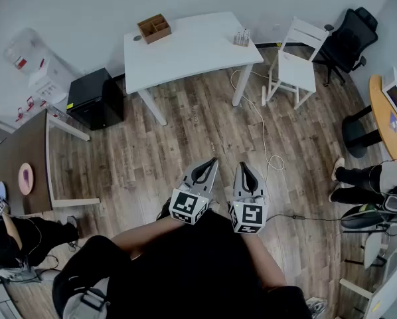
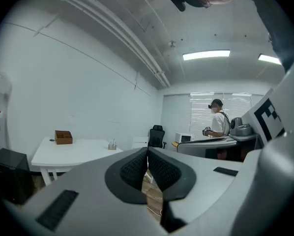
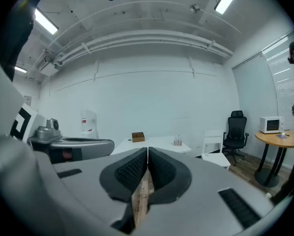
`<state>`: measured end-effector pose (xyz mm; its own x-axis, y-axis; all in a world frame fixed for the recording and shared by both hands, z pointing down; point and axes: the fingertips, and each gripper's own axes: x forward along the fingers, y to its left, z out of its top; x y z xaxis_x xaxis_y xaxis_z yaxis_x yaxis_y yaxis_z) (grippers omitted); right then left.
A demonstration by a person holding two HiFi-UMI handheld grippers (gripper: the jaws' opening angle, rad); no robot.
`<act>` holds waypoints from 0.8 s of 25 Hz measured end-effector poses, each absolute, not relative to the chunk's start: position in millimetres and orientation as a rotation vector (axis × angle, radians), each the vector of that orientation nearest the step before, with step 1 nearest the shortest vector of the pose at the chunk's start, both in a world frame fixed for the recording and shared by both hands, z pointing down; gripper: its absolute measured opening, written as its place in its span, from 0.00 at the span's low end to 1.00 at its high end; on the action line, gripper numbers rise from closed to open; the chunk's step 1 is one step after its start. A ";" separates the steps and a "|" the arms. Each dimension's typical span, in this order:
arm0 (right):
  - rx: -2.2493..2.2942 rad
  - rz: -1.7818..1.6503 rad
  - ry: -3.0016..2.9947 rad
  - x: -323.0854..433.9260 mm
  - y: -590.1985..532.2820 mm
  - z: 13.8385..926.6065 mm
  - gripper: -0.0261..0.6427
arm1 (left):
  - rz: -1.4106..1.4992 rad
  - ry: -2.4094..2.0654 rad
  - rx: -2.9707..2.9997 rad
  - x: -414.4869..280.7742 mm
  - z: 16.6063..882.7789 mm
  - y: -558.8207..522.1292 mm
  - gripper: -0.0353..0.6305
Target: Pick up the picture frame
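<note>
I cannot make out a picture frame in any view. A brown wooden box (image 1: 154,28) (image 2: 63,137) (image 3: 137,136) with compartments stands on the far white table (image 1: 192,52). My left gripper (image 1: 206,167) (image 2: 147,157) and right gripper (image 1: 243,169) (image 3: 147,155) are held side by side close to the person's body, over the wood floor. They point toward that table, well short of it. The jaws of both are pressed together with nothing between them.
Small glass items (image 1: 241,38) sit at the table's right end. A white chair (image 1: 295,68), a black office chair (image 1: 348,38), a black cabinet (image 1: 95,98), a dark table (image 1: 26,153) and a round wooden table (image 1: 384,115) ring the floor. A white cable (image 1: 261,130) trails ahead. People's legs (image 1: 358,178) show at right.
</note>
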<state>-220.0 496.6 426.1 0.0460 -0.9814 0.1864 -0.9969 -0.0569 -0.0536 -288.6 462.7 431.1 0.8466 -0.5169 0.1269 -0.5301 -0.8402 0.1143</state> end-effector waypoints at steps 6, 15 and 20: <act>2.215 0.293 -2.061 -209.6 513.0 432.7 0.09 | 0.174 -0.797 2.871 -277.6 437.2 474.0 0.08; 2.279 0.268 -2.075 -192.1 520.4 428.2 0.09 | 0.181 -0.757 2.914 -260.7 432.4 485.5 0.08; 2.308 0.317 -2.057 -180.3 519.1 436.6 0.09 | 0.177 -0.742 2.878 -253.2 438.4 479.8 0.08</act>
<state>-180.3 519.1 436.6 0.1033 -0.9794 0.1734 -0.9862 -0.1235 -0.1100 -253.2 479.8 438.4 0.8695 -0.4689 0.1552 -0.4884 -0.8631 0.1286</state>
